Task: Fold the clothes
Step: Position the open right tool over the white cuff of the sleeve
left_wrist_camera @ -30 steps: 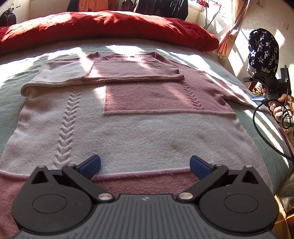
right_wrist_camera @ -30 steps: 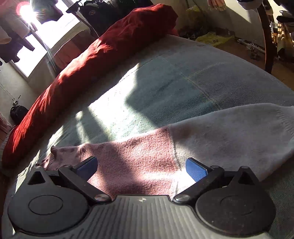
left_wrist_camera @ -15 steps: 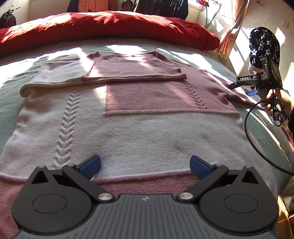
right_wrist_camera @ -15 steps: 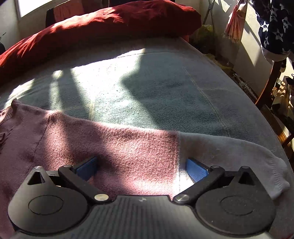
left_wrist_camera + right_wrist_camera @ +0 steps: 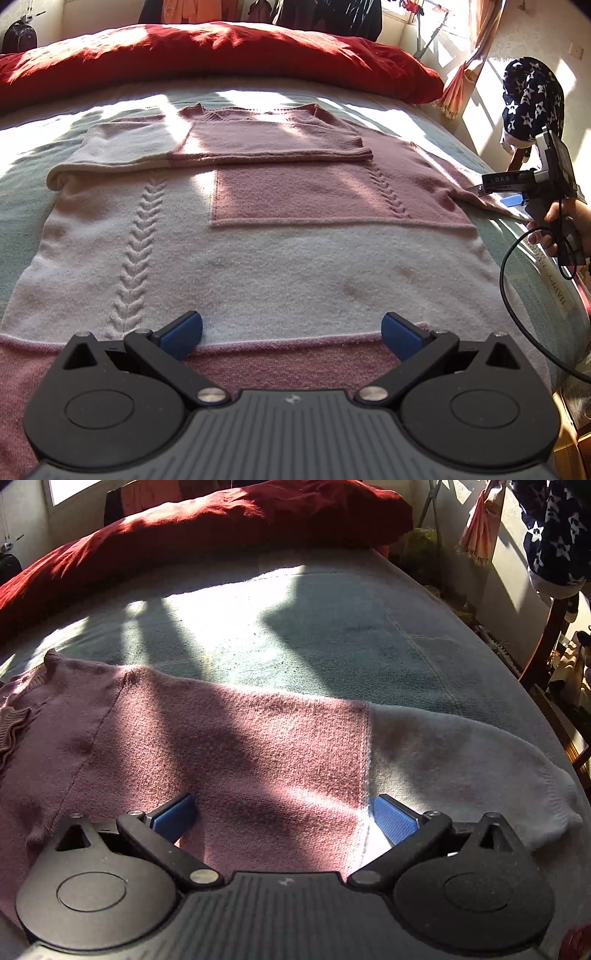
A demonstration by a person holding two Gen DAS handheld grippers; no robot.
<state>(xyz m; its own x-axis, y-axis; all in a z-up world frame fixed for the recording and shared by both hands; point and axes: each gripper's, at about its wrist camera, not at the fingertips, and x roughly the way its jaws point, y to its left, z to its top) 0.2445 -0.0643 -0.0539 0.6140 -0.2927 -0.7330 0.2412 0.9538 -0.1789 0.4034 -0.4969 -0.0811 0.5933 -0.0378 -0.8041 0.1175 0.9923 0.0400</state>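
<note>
A pink and white knit sweater (image 5: 280, 254) lies flat on the bed, its left sleeve folded across the chest. My left gripper (image 5: 291, 330) hovers open over the hem band, nothing between its blue pads. The right sleeve (image 5: 280, 746) stretches out sideways, pink near the shoulder and white toward the cuff (image 5: 554, 805). My right gripper (image 5: 284, 814) is open low over the sleeve's colour seam, holding nothing. From the left wrist view the right gripper (image 5: 513, 199) appears at the far right in a person's hand (image 5: 554, 221).
A red duvet (image 5: 207, 48) is bunched along the head of the bed. The pale green bed cover (image 5: 332, 627) shows beyond the sleeve. A star-print garment (image 5: 532, 99) hangs on a chair at the right, beside the bed's edge. A black cable (image 5: 517, 295) trails from the right gripper.
The right gripper swung round and now faces the outstretched sleeve squarely, closer to its seam. The left gripper has barely moved.
</note>
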